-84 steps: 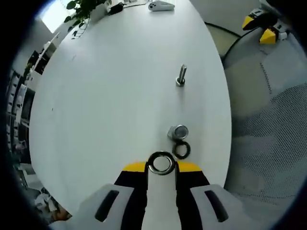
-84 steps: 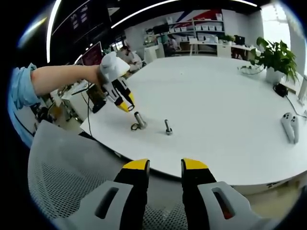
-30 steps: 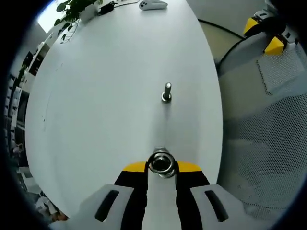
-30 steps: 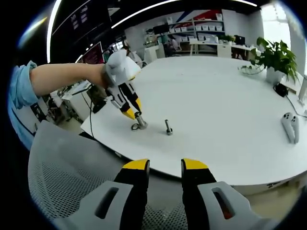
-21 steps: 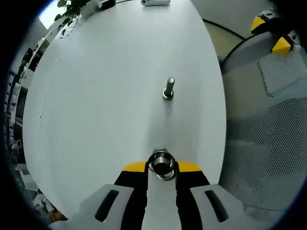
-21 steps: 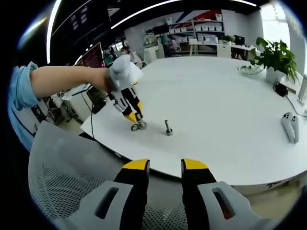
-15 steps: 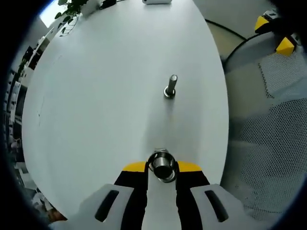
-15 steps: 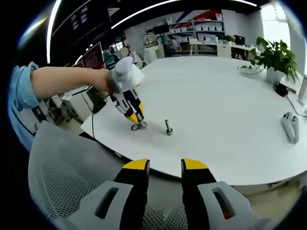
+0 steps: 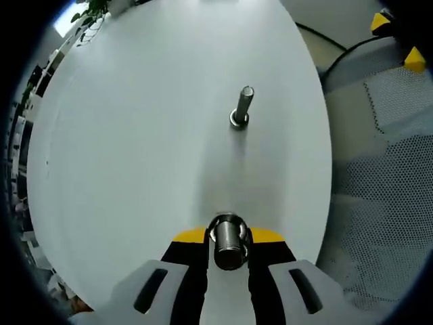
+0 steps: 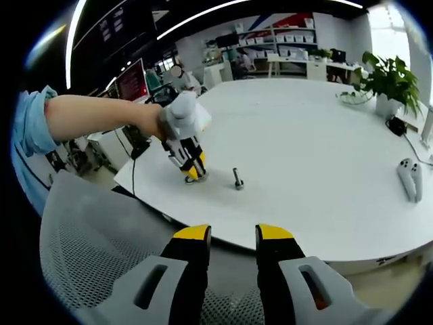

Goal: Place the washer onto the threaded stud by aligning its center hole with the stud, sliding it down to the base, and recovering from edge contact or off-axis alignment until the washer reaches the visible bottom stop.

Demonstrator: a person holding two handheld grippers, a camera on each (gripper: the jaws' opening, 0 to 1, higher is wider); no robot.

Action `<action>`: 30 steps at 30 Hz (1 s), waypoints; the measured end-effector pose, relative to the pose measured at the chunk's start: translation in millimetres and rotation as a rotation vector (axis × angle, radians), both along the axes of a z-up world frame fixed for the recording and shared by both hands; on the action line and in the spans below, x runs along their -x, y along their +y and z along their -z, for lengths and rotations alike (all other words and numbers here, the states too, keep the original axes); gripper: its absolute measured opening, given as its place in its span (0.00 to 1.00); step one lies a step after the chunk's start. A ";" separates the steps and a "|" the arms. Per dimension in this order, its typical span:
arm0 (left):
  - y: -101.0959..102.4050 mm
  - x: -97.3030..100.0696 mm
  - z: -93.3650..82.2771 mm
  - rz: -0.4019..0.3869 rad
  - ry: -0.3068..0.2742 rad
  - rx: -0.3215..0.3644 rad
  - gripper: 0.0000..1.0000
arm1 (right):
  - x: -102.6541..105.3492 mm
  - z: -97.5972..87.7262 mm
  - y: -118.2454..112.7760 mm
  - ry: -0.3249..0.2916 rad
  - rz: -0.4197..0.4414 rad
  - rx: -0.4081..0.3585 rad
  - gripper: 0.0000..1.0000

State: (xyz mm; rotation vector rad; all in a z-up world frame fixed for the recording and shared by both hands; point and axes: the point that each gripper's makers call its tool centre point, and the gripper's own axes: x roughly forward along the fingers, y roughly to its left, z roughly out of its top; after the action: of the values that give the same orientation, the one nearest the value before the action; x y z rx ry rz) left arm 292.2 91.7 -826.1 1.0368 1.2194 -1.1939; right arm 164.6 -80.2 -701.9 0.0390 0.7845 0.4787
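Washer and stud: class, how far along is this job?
Done: the left gripper has a washer clamped and brought over the near stud, which pokes through its hole. In hand: sliding it down. Left: seating it at the base, hidden here. The right gripper waits open off the table.

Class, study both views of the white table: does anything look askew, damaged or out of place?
Nothing looks damaged or spilled. The left gripper is down over one stud at its jaw tips, near the edge of the white table. A second stud stands apart, upright. The right gripper hangs open, off the table.
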 end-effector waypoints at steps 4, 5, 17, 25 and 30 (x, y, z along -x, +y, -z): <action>0.1 -0.8 -0.7 -0.027 0.014 0.010 0.20 | -0.4 0.1 -0.6 0.000 0.007 0.001 0.29; 1.4 0.2 -1.3 -0.006 0.017 0.017 0.20 | -0.7 -0.1 -0.8 -0.001 0.009 -0.001 0.29; 23.4 2.7 -11.0 -0.032 0.006 0.062 0.25 | -0.5 -0.3 -0.1 -0.003 0.003 -0.002 0.29; 33.7 5.5 -16.3 -0.043 0.006 0.086 0.26 | -0.4 -0.5 0.2 -0.004 0.000 -0.003 0.28; 38.3 6.1 -13.3 -0.046 0.007 0.087 0.28 | -0.6 -0.7 0.4 -0.006 -0.001 -0.004 0.28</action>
State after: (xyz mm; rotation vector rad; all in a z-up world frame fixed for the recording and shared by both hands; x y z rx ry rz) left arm 286.1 130.0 -812.8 0.9361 1.1802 -1.2046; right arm 165.2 -79.8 -701.2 0.0413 0.7779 0.4814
